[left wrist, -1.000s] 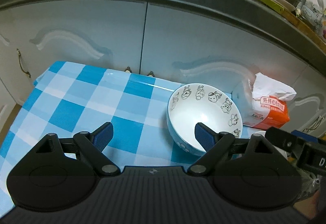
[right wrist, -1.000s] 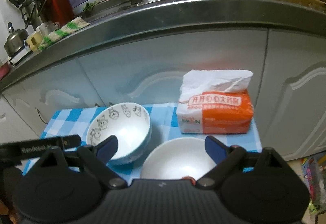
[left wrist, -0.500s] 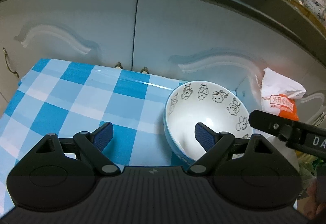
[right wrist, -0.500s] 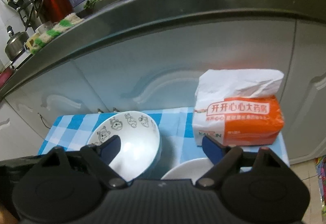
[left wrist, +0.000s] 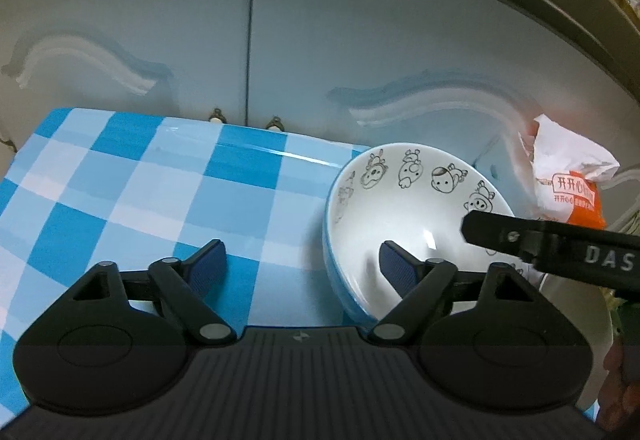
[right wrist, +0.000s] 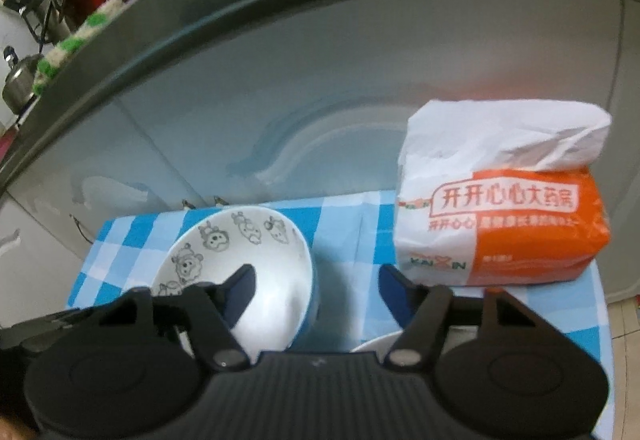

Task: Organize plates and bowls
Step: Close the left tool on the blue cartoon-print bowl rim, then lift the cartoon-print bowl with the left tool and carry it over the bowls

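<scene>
Checked cloth (left wrist: 132,191); tissue pack (right wrist: 508,224) reads "KAIXIN"; cartoon bowl (left wrist: 404,207) beside.

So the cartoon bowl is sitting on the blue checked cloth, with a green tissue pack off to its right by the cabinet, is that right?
Not quite: the tissue pack is orange and white, not green, as the right wrist view shows plainly. The rest holds: the cartoon bowl sits on the blue checked cloth, and the pack stands to its right, against the cabinet.
</scene>
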Tool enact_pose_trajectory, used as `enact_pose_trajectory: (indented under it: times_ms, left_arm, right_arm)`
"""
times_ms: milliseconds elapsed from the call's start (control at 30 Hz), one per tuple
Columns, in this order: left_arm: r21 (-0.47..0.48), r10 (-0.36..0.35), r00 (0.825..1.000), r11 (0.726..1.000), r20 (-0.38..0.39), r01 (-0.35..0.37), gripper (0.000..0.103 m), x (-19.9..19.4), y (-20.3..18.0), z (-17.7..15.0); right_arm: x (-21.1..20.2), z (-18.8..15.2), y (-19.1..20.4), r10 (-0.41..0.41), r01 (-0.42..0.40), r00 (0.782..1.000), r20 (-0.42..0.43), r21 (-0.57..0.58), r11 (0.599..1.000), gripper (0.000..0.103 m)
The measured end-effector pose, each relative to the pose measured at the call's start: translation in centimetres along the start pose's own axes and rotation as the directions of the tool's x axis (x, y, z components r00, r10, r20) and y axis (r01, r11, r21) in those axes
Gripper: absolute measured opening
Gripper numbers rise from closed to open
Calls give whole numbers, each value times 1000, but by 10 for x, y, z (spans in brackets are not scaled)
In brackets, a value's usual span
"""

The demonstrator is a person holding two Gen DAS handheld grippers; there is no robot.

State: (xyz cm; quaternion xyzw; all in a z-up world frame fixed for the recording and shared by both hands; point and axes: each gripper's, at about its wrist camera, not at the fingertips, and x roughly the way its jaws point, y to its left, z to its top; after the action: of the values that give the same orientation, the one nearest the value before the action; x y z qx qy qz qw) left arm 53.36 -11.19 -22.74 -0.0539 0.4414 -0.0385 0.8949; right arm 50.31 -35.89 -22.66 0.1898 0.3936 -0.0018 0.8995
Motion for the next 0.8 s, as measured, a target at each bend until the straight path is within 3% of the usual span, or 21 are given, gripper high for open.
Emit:
enact_pose_trajectory:
  times_ms: [300,400,533,600,800]
  left_arm:
    - [15,-24,1000,1000,-16,25,69,12,-9,0]
    - [27,-37,999,999,-7,37,55,13,-12,0]
    - [76,-16,1000,997,25,14,30,11,-28,0]
    - [62,-4,1000,998,26,2,29,11,-31,0]
    - [37,-7,1000,999,19,7,25,5,-28,0]
  right_arm:
    - [16,2,5,-12,10,999,-33,-44,999,38]
    - [23,2,7,-30,27,998,-47,-68,997,32]
    - [27,1,7,-42,38,998,-46,-88,995,16]
    - [28,0,10,-31,27,998,-48,-94,995,8]
    - [31,-3,16,-47,44,998,-32,-92,995,8]
